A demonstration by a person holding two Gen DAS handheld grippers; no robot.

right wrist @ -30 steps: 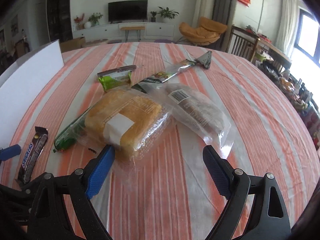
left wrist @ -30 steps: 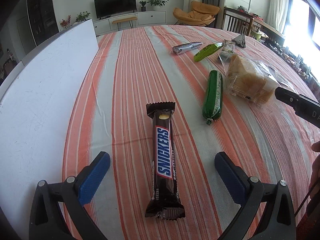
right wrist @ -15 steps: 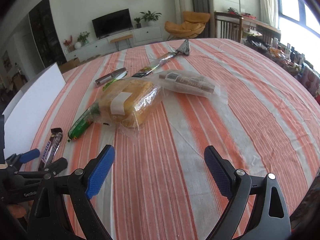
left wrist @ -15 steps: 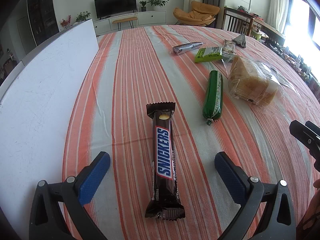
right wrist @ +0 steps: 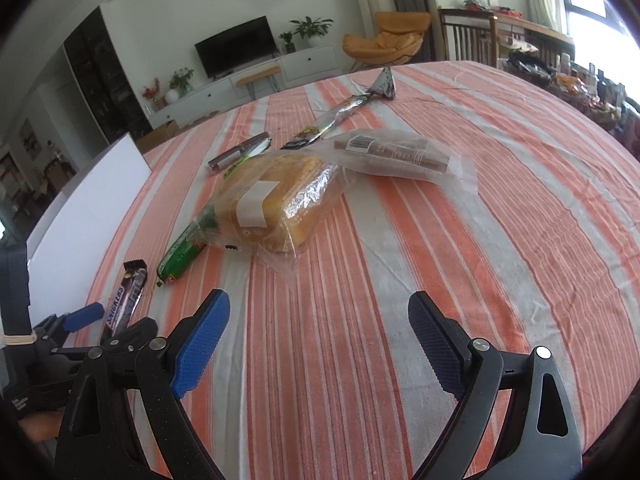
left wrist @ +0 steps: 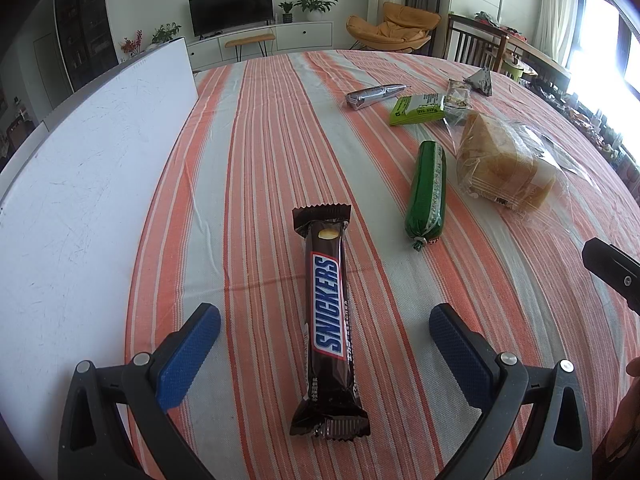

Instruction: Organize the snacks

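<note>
A Snickers bar [left wrist: 329,316] lies lengthwise on the striped cloth, its near end between the open fingers of my left gripper [left wrist: 324,344]. The same Snickers bar [right wrist: 125,300] shows at the left of the right wrist view. Right of it lie a green sausage-shaped pack [left wrist: 427,192], a bagged yellow sponge cake [left wrist: 504,168], a green flat packet [left wrist: 418,109] and a silver stick [left wrist: 372,95]. My right gripper [right wrist: 318,344] is open over bare cloth, short of the cake [right wrist: 276,200] and a clear bag with a brown snack [right wrist: 396,154].
A large white board [left wrist: 80,184] covers the left side of the table. A long foil stick and a grey triangular pack [right wrist: 385,85] lie farther back. Chairs, a TV cabinet and a second cluttered table stand beyond the table's edge.
My right gripper has drawn back from the cake, which was right at its fingers, and now sits farther off and lower. The left gripper and the Snickers bar have not moved.
</note>
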